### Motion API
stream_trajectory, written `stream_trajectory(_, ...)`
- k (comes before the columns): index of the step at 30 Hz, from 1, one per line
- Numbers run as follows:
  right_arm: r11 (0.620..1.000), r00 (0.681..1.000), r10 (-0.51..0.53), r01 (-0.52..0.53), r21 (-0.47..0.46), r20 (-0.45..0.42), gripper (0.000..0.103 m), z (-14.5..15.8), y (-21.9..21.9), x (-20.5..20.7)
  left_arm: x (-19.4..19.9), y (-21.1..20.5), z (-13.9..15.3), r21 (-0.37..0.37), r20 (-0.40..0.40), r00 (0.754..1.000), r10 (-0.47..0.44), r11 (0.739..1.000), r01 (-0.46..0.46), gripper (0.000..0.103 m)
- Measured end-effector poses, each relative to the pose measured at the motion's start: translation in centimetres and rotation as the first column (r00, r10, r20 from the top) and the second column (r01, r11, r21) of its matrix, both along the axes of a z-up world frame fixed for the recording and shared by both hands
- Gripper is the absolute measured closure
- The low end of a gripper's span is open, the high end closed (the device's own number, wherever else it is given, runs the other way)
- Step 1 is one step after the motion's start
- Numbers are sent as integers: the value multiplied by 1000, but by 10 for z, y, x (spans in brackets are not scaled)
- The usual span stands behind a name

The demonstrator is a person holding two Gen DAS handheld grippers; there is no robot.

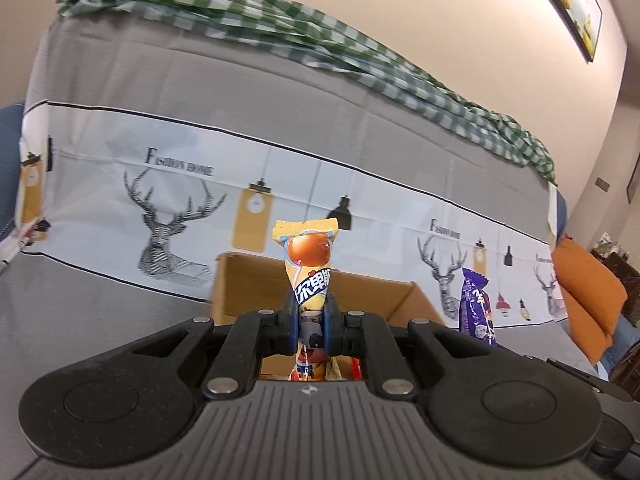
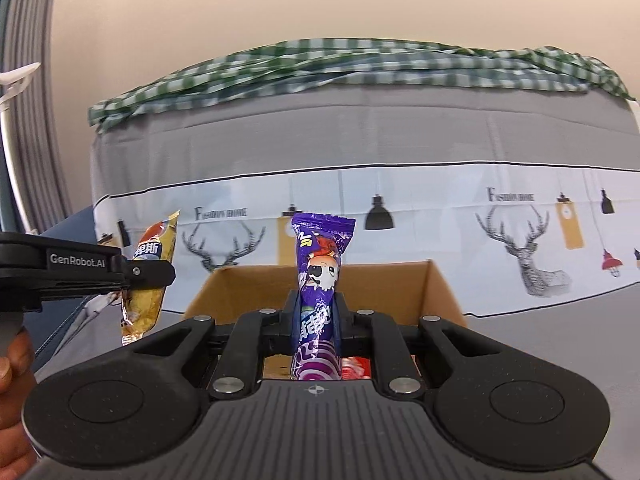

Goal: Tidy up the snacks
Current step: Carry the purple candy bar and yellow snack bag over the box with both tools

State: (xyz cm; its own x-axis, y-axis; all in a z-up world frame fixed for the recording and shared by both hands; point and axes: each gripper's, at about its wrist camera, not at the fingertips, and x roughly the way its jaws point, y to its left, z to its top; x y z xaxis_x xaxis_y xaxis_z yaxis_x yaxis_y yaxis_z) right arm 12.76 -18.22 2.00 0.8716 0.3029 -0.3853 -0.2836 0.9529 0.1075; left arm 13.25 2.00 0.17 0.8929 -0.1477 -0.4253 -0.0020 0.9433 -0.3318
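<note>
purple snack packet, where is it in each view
Left wrist: purple snack packet at lower right, beside the cardboard box.
Right wrist: centre, clamped upright in the right gripper, box behind.
Shared landmark: the cardboard box.

light: bright, even, soft shadows | glare: shiny wrappers | blur: slight background smear | edges: strong fisheye bending

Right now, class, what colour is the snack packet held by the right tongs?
Purple snack packet, clearest in the right wrist view.
</note>
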Motion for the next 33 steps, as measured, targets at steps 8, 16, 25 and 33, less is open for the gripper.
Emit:
stream_trajectory(8, 999, 999, -39, 39, 1, -3, 87, -4, -19, 2, 7, -18, -1, -7, 11, 1000, -30, 1000, 30, 91)
stream_trajectory(16, 998, 998, -68, 68, 7, 4, 87, -4, -33, 1, 5, -38, -1, 14, 50, 996, -74, 997, 73, 91)
stream_trajectory(25, 997, 997, -80, 80, -17, 23, 87, -4, -39, -1, 3, -51, 1, 31, 83, 991, -109, 994, 107, 91)
stream_trajectory(33, 997, 997, -69, 70, -38, 33, 87, -5, -37, -3, 6, -52, 0, 29, 75, 991, -112, 994, 110, 91)
